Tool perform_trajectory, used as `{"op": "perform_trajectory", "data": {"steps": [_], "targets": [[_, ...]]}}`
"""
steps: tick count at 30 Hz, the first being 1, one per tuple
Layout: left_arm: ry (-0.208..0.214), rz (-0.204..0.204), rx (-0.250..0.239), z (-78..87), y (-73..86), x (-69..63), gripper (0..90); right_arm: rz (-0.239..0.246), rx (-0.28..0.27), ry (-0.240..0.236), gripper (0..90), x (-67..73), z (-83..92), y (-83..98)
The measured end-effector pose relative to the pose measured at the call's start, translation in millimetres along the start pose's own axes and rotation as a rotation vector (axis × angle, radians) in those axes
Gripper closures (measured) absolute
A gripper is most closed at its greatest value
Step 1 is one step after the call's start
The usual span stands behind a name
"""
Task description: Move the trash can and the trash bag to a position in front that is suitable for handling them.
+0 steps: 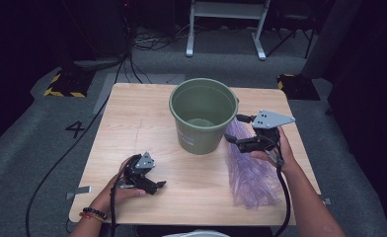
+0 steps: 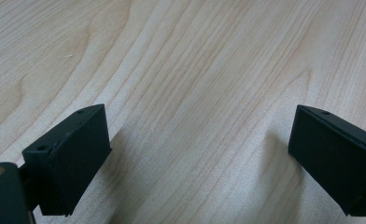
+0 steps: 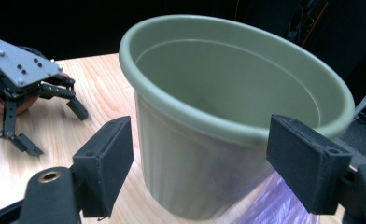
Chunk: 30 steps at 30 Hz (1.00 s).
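Observation:
A green plastic bucket [image 1: 203, 116] stands upright on the wooden table [image 1: 132, 123], a little behind its middle. Right of it lies a crumpled, see-through purple plastic bag [image 1: 248, 170]. My right gripper [image 1: 235, 129] hovers over the bag's far end, beside the bucket's right wall, jaws open. In the right gripper view the bucket [image 3: 228, 121] stands just beyond the open right gripper [image 3: 200, 172], with a bit of the bag [image 3: 265, 205] below. My left gripper [image 1: 157, 176] rests open near the table's front left. The left gripper view has the left gripper [image 2: 200, 158] over bare wood.
Around the table is grey carpet with cables [image 1: 73, 143] and yellow-black weighted feet [image 1: 63, 84]. A white frame [image 1: 226, 29] stands behind. The right gripper view also shows the left gripper [image 3: 55, 128], on the table left of the bucket.

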<state>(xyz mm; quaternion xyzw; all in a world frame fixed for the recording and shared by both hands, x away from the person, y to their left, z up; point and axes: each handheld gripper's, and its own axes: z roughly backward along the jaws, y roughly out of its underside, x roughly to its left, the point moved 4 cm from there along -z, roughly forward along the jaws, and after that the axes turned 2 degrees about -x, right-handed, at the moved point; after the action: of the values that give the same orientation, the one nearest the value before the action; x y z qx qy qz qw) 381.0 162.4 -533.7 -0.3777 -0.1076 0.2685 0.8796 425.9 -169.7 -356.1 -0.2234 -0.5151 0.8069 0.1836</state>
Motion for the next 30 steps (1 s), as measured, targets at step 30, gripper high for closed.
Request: {"op": "perform_trajectory", "data": {"steps": [30], "targets": [[0.003, -0.003, -0.001, 0.7, 0.5, 0.1, 5.5, 0.104, 0.114, -0.114, 27.7, 14.4, -60.4, -15.7]]}}
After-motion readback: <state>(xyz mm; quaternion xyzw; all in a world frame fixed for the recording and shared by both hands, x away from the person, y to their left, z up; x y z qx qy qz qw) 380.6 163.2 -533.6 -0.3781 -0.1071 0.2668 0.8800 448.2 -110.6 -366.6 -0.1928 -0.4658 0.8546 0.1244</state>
